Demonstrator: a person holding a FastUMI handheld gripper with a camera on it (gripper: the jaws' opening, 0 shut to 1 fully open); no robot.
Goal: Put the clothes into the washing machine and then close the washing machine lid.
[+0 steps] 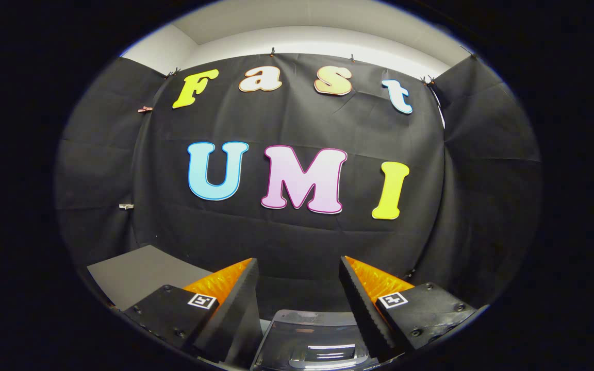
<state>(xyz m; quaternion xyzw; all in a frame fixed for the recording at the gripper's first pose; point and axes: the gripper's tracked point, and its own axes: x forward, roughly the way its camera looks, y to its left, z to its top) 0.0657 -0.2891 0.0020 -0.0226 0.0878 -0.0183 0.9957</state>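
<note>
The gripper (297,265) is held level, facing the black cloth wall (297,129), fingers spread apart with nothing between them. Low between the fingers, at 6 o'clock, sits the washer (310,340), its glossy grey lid tilting away toward the wall. A grey tabletop (132,273) lies at 8 o'clock.

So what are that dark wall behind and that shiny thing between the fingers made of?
The wall looks like matte black cloth: it shows creases and hangs from clips. The grey thing below the open gripper looks like glossy translucent plastic, judging by its reflections; perhaps the washing machine's lid.
</note>
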